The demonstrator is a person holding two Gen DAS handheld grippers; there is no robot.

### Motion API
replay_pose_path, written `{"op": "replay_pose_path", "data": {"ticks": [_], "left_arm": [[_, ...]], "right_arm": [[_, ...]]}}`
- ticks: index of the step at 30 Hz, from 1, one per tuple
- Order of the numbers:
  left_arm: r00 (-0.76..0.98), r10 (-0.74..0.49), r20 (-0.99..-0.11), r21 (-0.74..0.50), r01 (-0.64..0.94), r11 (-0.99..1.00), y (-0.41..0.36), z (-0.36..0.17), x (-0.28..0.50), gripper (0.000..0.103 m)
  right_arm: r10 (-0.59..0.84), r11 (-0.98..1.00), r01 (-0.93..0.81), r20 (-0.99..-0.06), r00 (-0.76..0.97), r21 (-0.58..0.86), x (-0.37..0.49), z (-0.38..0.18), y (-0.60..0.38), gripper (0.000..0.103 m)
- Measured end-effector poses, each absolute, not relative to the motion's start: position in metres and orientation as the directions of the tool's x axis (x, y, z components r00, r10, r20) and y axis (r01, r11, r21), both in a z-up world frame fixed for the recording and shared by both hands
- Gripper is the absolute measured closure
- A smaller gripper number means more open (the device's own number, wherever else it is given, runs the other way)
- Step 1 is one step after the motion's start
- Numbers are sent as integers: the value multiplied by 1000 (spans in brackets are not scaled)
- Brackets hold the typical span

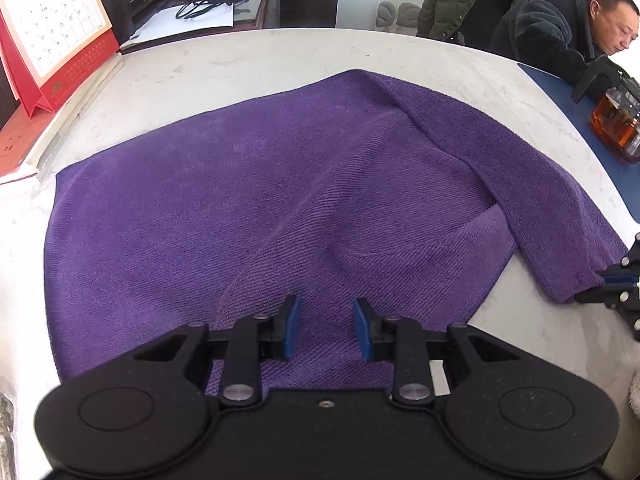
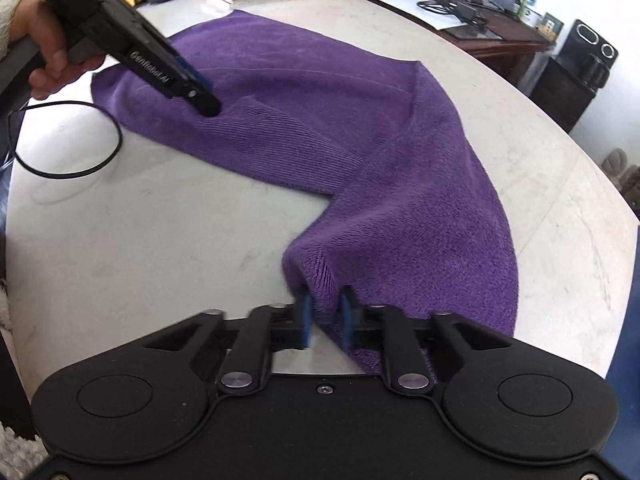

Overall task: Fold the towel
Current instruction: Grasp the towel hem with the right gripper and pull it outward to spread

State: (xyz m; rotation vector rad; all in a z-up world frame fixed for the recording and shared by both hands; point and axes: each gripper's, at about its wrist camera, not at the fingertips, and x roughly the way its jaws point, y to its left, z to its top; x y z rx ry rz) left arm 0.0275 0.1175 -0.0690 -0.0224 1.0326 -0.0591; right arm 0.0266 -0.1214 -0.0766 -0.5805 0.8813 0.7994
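A purple towel [image 1: 280,200] lies spread on the white table [image 1: 240,64], with its right side folded over into a long flap. My left gripper [image 1: 326,326] stands over the towel's near edge, jaws apart, and the cloth lies flat beneath them. The right wrist view shows the same gripper [image 2: 200,96] with its tip down on the towel [image 2: 360,100], held by a hand [image 2: 44,52]. My right gripper [image 2: 326,316] is shut on the flap's near corner, the cloth bunched between its blue pads. It also shows at the right edge of the left wrist view [image 1: 608,284].
A red desk calendar [image 1: 52,28] stands at the far left. A glass teapot of amber tea [image 1: 616,128] sits on a blue mat [image 1: 580,120] at the right, where a person in a dark jacket [image 1: 560,32] leans. A black cable loop [image 2: 68,140] lies near the towel.
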Motion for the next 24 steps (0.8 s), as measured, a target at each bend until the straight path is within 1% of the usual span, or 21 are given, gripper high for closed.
{"op": "replay_pose_path", "data": {"ticks": [2, 7, 11, 14, 17, 24], "left_arm": [[507, -61, -860, -44, 47, 998, 118, -69, 28, 76], [495, -64, -866, -36, 66, 997, 118, -69, 30, 76], [489, -62, -870, -22, 88, 996, 117, -69, 31, 75], [480, -60, -875, -10, 106, 994, 116, -70, 32, 75], [464, -62, -883, -7, 118, 993, 118, -70, 33, 75], [432, -54, -900, 3, 130, 992, 122, -71, 36, 74]], "right_arm": [[395, 609, -788, -828, 399, -89, 30, -69, -128, 98], [433, 715, -698, -754, 493, -46, 47, -27, -157, 98], [409, 777, -626, -702, 582, -67, 74, 0, -180, 99], [370, 805, -585, -686, 627, -101, 104, 7, -196, 98], [341, 818, -563, -687, 641, -120, 131, 4, -206, 99], [253, 805, -557, -731, 634, -205, 207, -29, -221, 98]]}}
